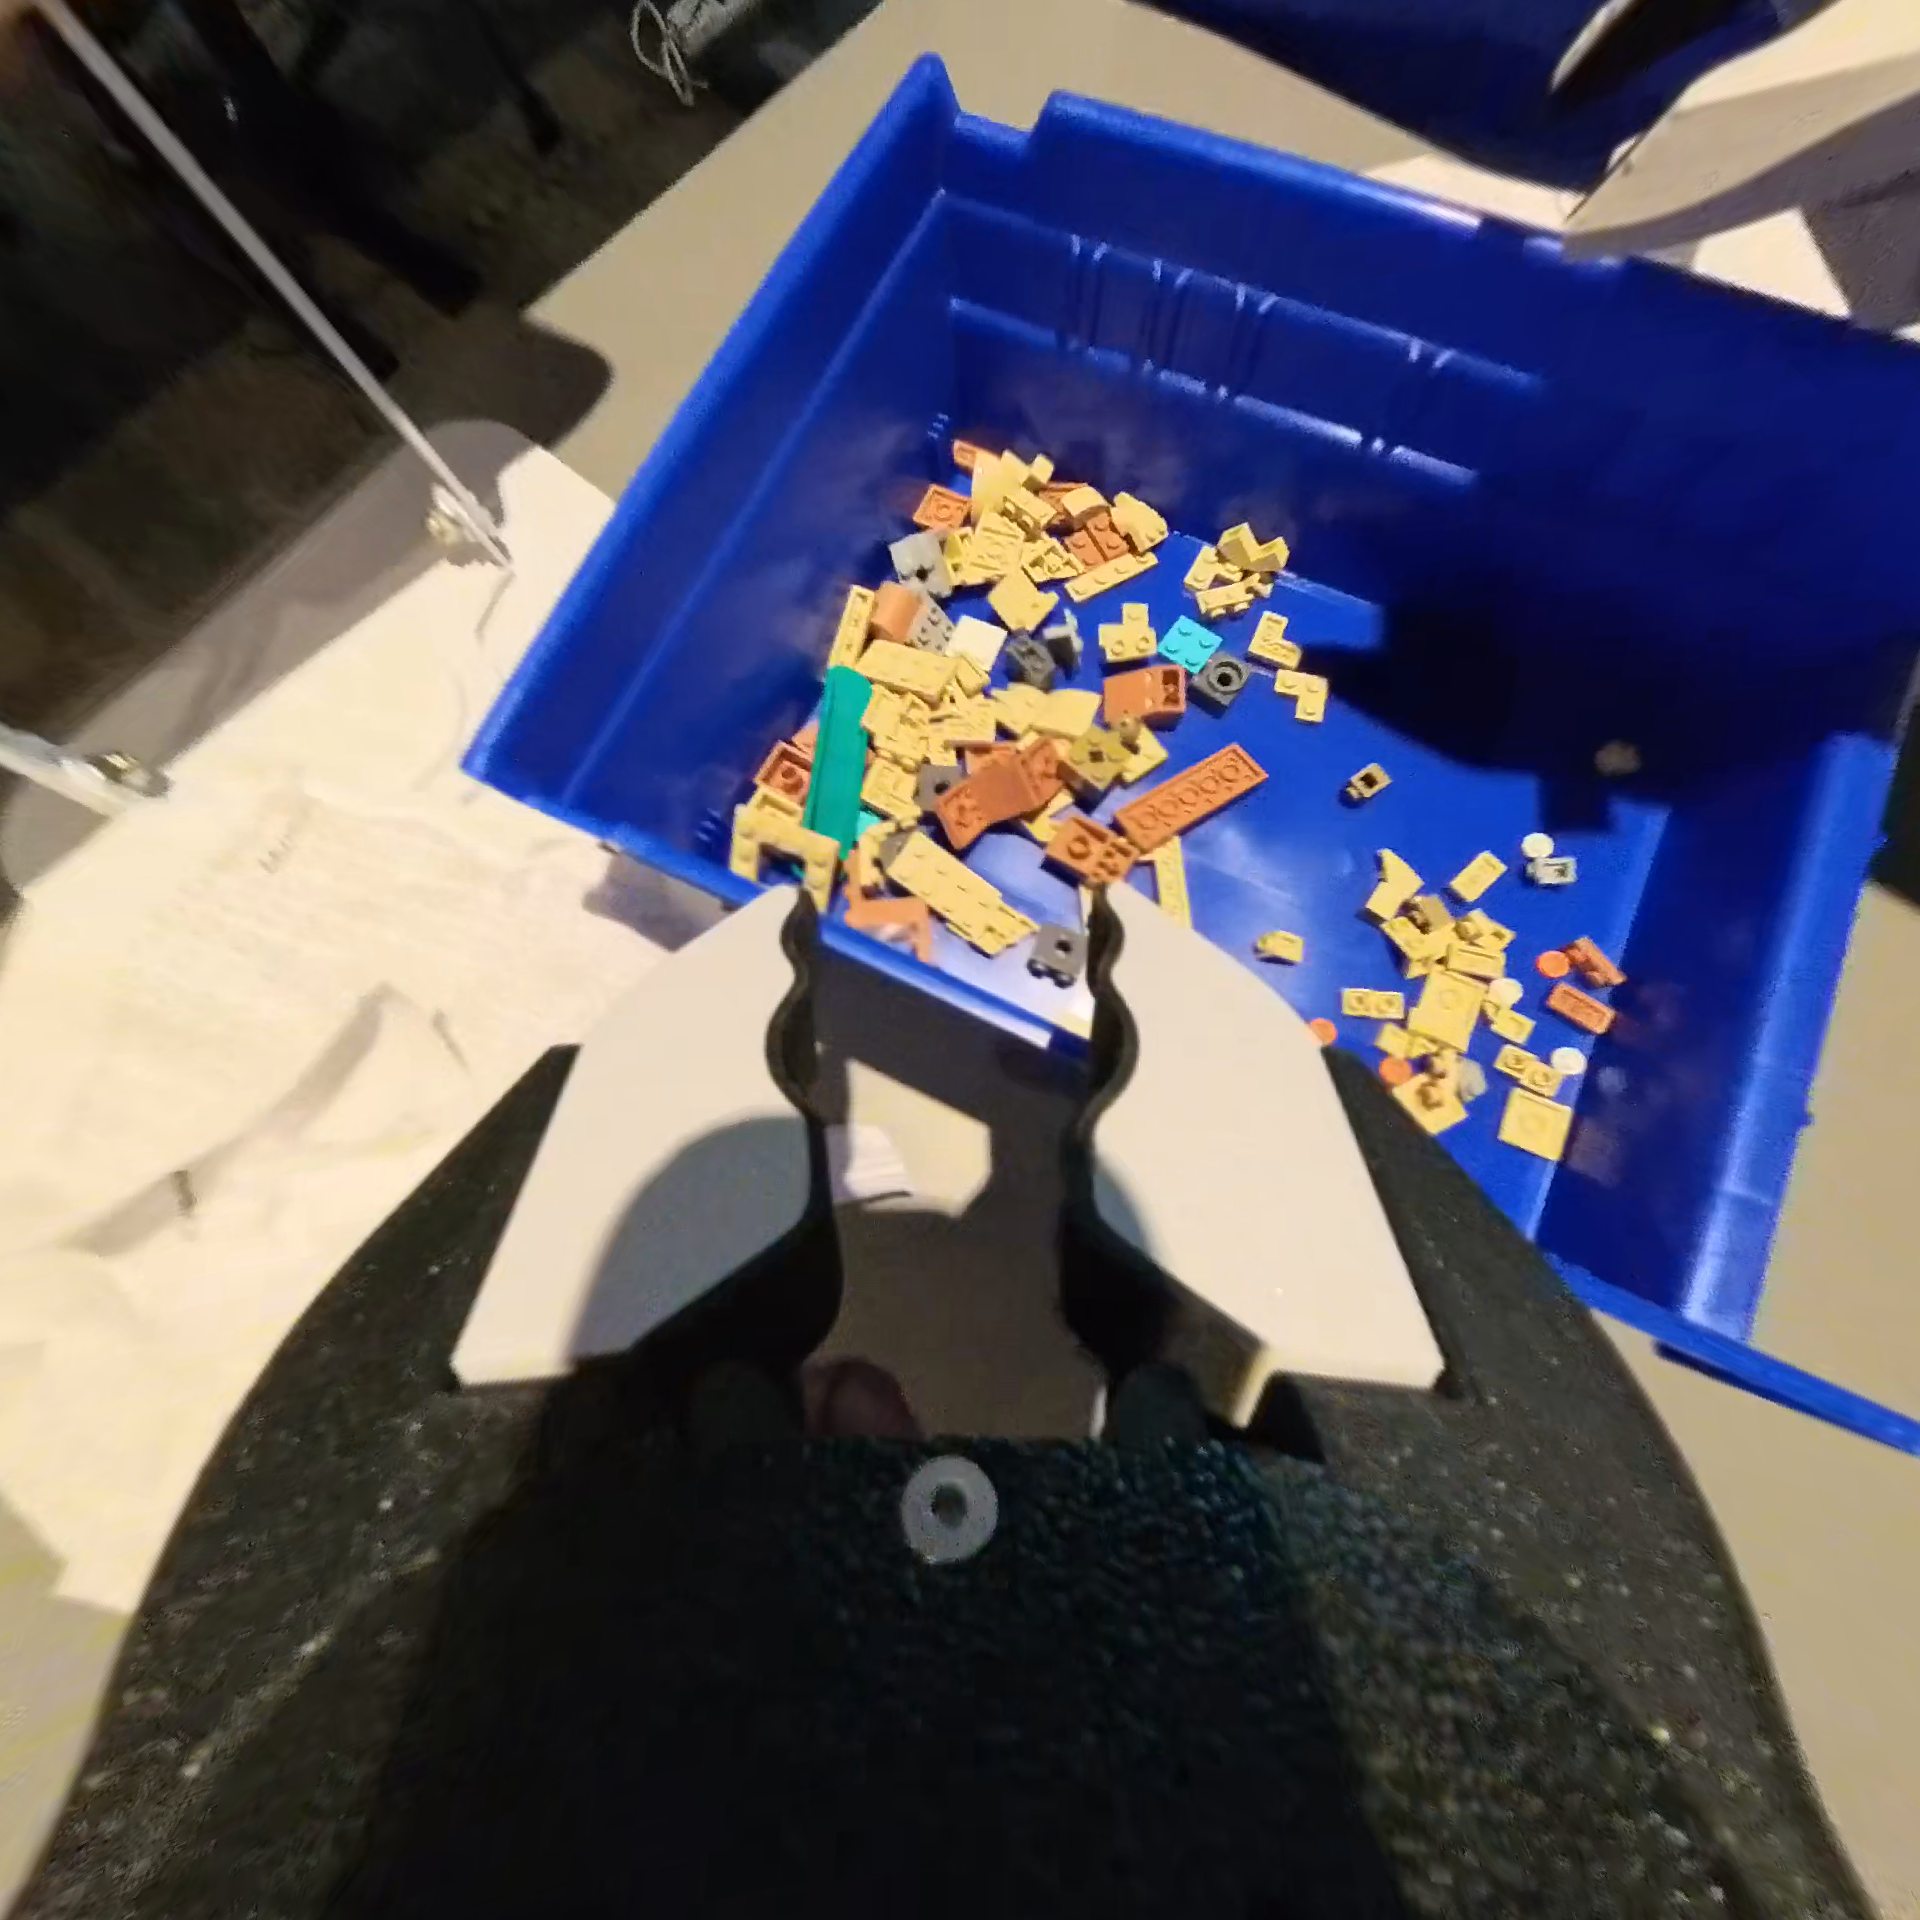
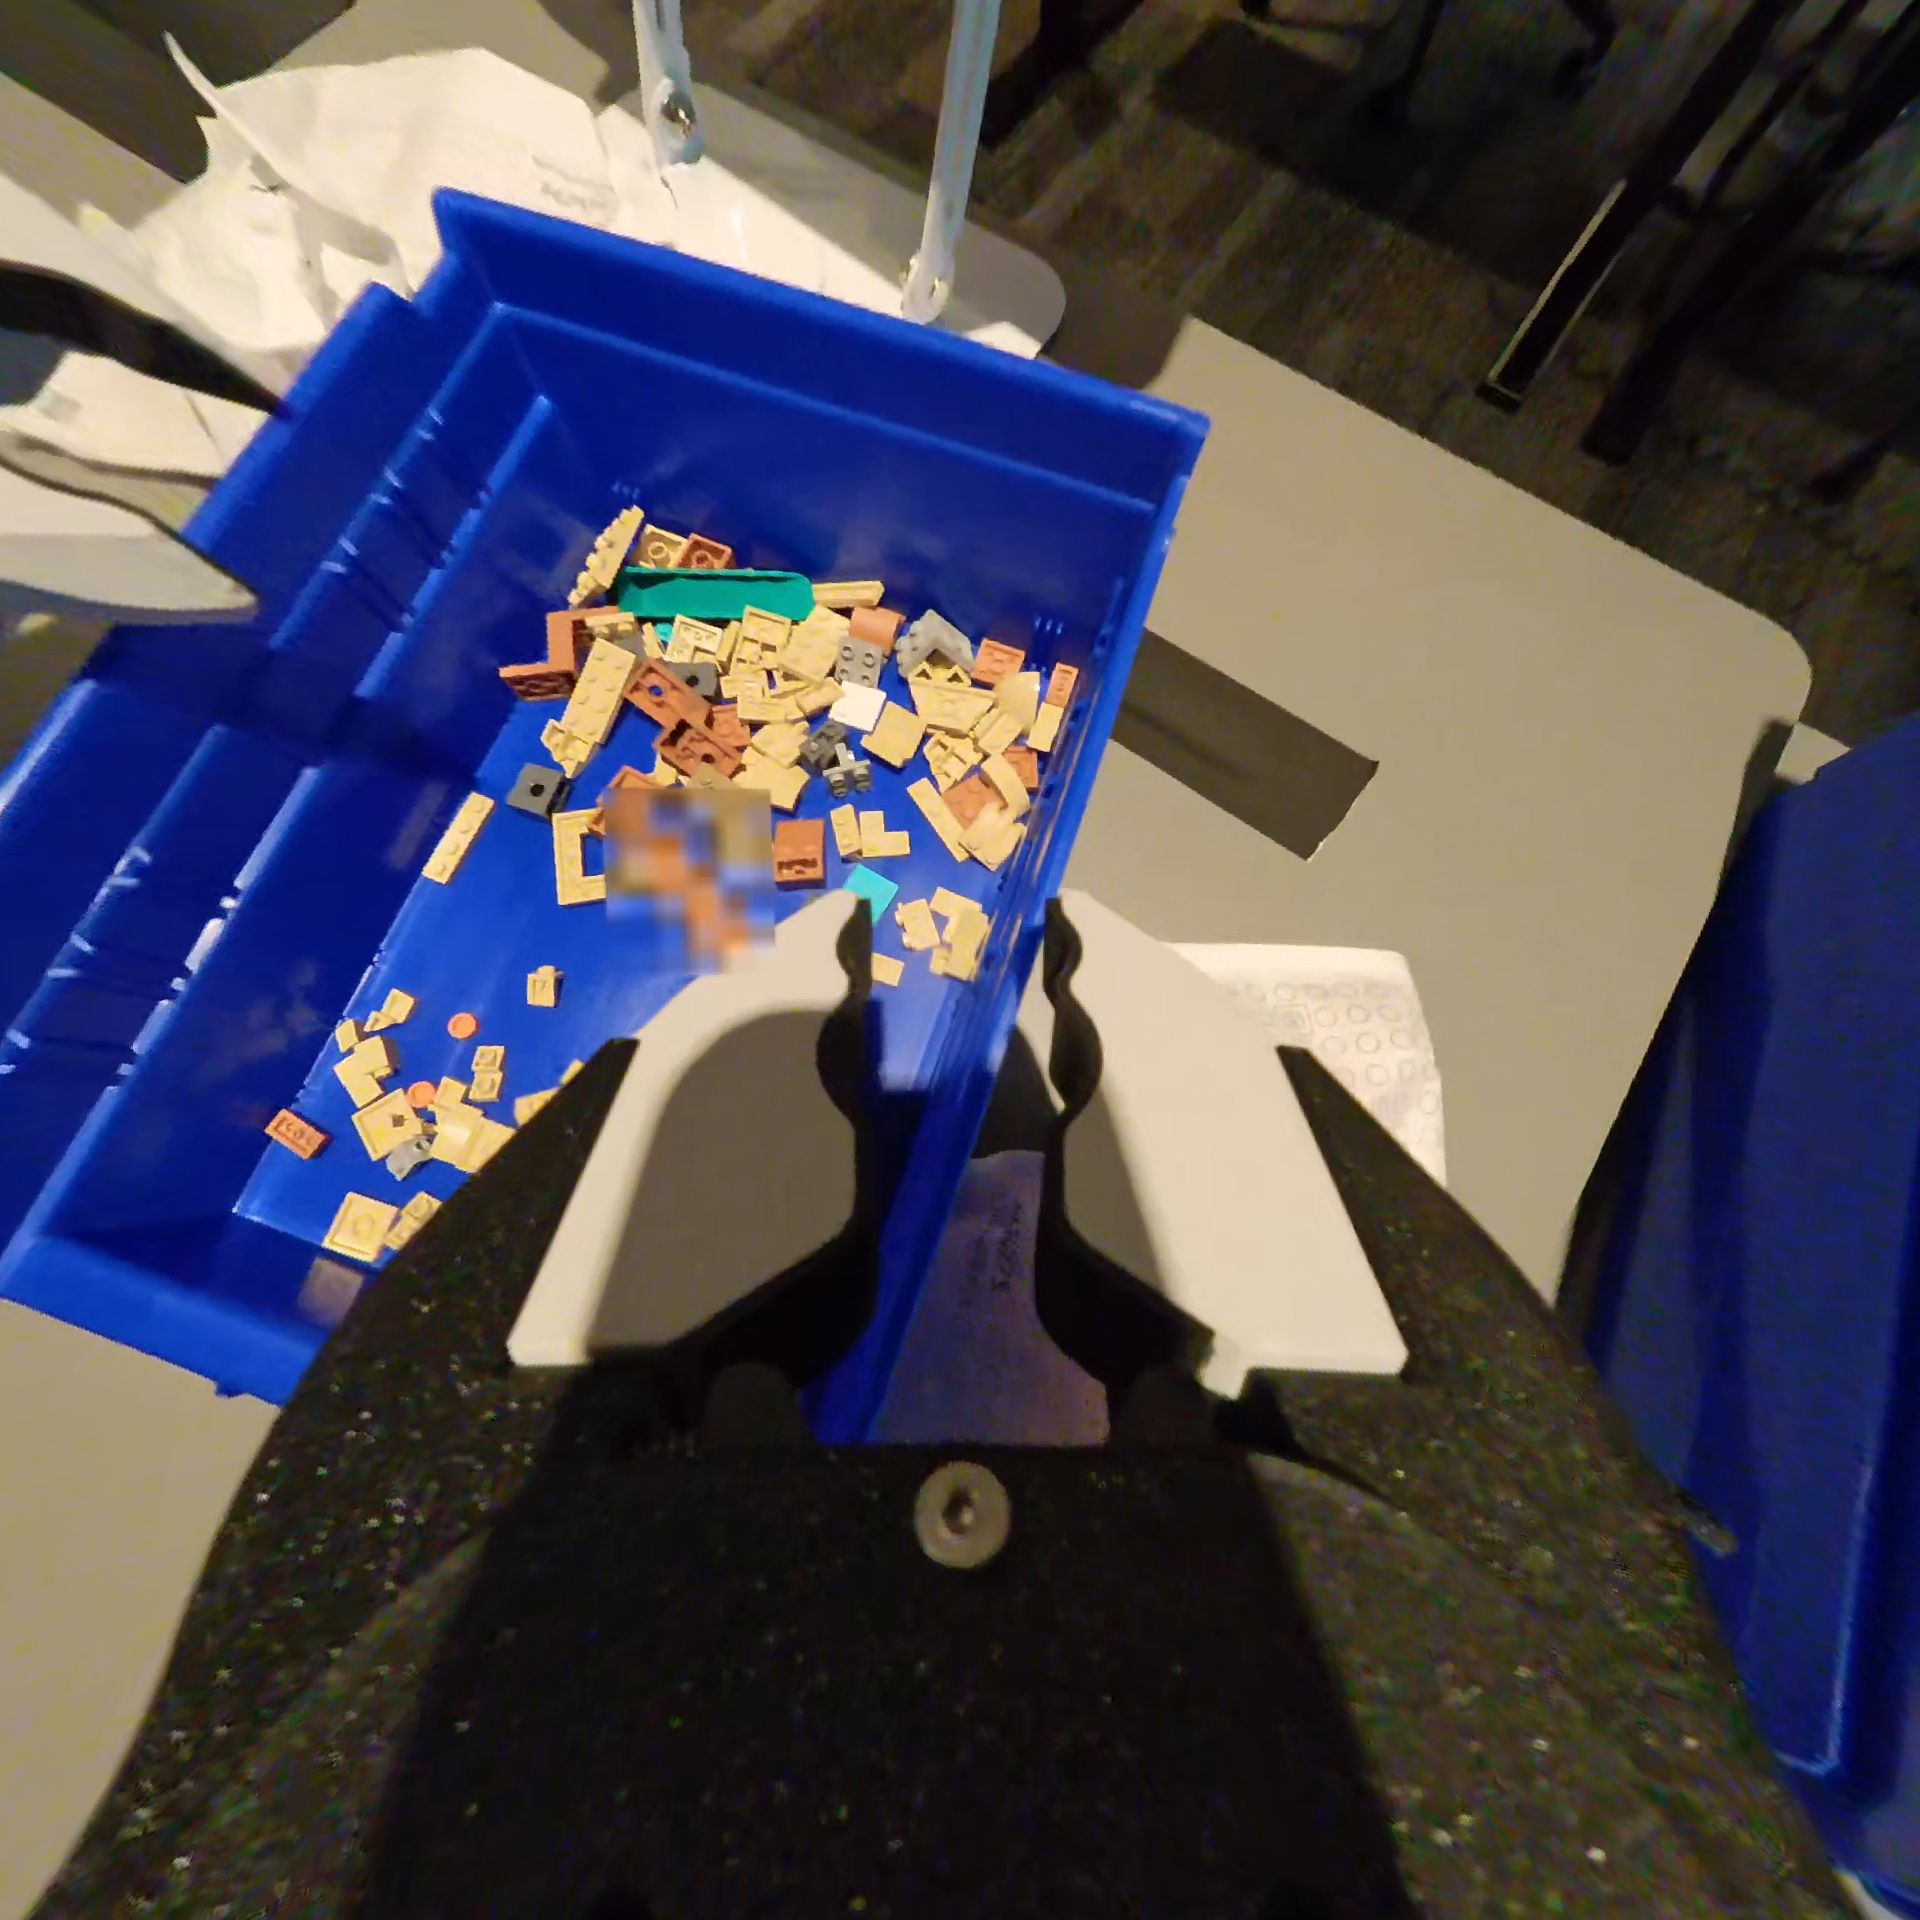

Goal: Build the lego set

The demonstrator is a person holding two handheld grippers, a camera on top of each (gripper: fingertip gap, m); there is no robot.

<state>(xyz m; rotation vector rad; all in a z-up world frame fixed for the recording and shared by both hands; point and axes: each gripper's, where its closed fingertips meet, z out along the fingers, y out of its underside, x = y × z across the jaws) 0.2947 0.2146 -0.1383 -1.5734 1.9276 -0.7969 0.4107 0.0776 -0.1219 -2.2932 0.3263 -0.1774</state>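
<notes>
Currently both jaws apart, empty: your left gripper (image 1: 945,914) is nearer; loose tan-and-brown plastic lego pieces (image 1: 997,707) lie at 12 o'clock; right gripper (image 2: 956,914) straddles blue plastic bin (image 2: 1132,582) wall.

A mosaic patch hides some lego pieces (image 2: 727,727) mid-bin; the second blue bin (image 2: 1787,1195) runs off the right edge, contents unseen.

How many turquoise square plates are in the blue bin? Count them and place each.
1. The turquoise plate lies on the blue bin floor beside a dark grey round-holed brick, right of the main pile. Others may be buried.
</notes>
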